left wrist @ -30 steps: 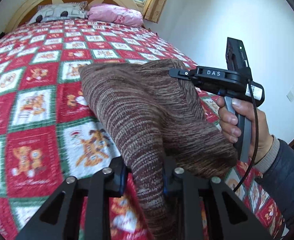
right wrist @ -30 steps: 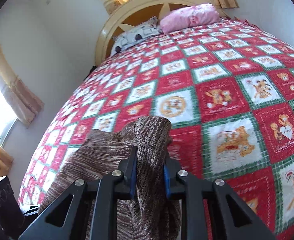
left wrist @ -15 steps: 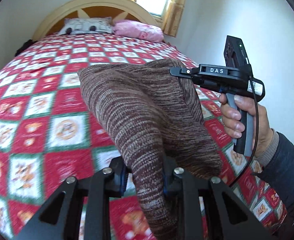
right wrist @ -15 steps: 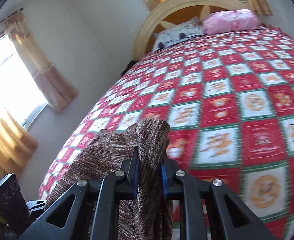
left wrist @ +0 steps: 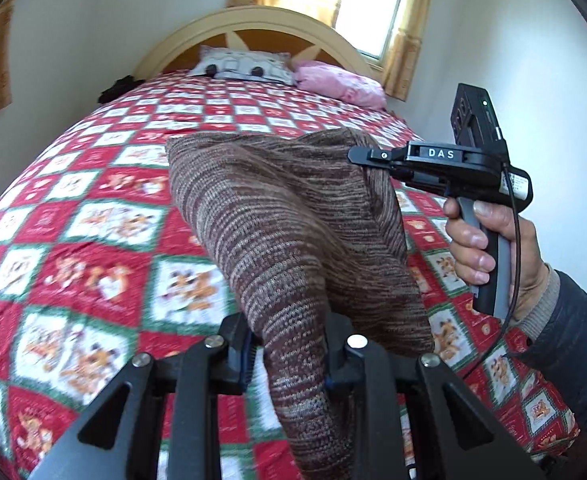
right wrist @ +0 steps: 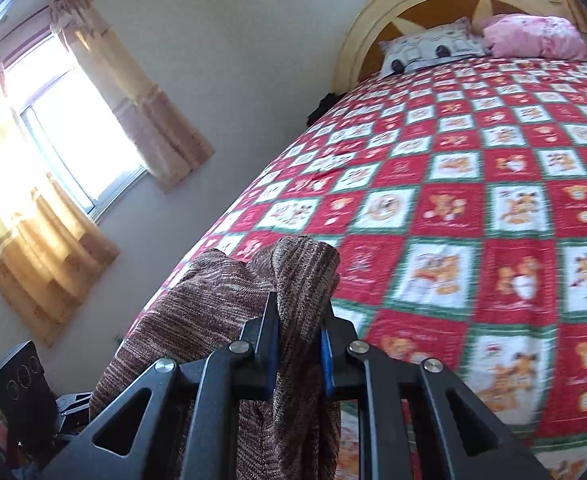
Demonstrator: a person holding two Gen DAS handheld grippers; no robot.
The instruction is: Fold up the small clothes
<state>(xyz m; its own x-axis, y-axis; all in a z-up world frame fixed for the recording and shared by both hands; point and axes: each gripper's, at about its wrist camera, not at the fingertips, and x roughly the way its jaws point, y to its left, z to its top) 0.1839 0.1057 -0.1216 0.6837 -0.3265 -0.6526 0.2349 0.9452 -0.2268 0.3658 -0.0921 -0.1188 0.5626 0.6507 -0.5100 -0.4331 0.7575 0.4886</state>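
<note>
Left wrist view: brown knit garment (left wrist: 293, 220) is pinched between the fingers of the left gripper (left wrist: 289, 354), held in the air above the quilt (left wrist: 93, 240). Ahead and right of the fingers, the right gripper (left wrist: 367, 156) is seen clamped on the far edge of the fabric, gripped by the right hand (left wrist: 489, 248). Garment type cannot be told; its lower end is cut off below the fingers.

Right wrist view: knit garment (right wrist: 221, 304) is pinched between the fingers of the right gripper (right wrist: 299, 340), a bunched fold sticking up past the tips. Quilt (right wrist: 453, 200) is spread ahead. Left gripper is mostly hidden at lower left.

Step judged: lift and spread, pre-fold. Next move calls for fabric to be laid flat on the bed.
</note>
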